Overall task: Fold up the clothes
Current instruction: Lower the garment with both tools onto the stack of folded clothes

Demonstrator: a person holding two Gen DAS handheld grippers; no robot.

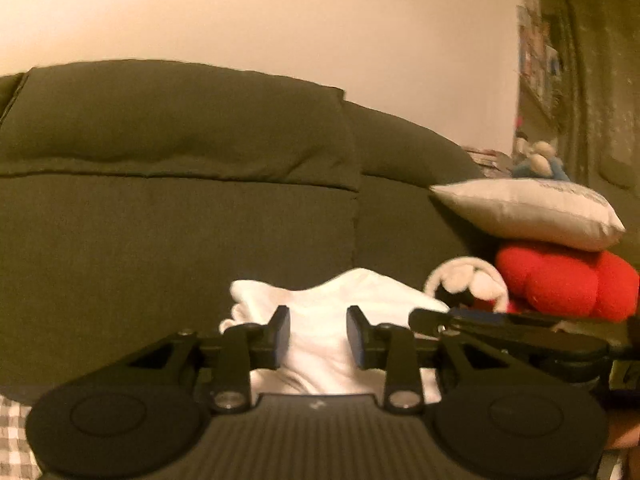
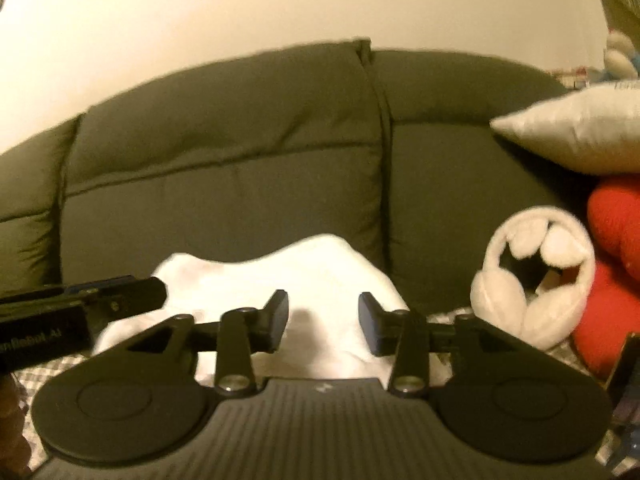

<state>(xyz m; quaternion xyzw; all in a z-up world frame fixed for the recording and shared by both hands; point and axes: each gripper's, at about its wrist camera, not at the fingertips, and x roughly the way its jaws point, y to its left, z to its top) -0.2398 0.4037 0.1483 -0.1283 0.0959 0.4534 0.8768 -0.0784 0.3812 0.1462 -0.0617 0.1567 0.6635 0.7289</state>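
The white garment (image 1: 332,320) lies bunched on the near edge of the sofa (image 1: 160,220), left of a red plush toy (image 1: 568,280). Both the left gripper (image 1: 318,332) and right gripper (image 2: 323,320) hover before it, jaws apart and empty (side by side) — seemingly the opening step. Next, each needs an edge or corner to spread it flat.

The garment (image 1: 320,320) is plain white. The sofa (image 1: 160,200) is dark olive-grey, the wall (image 1: 280,20) cream. The pillow (image 1: 528,212) is pale grey, the plush toy (image 1: 568,280) bright red with a white mouth. The checked cloth (image 1: 14,436) is grey and white. Both hand-held grippers are black with blue pads (image 2: 370,324).
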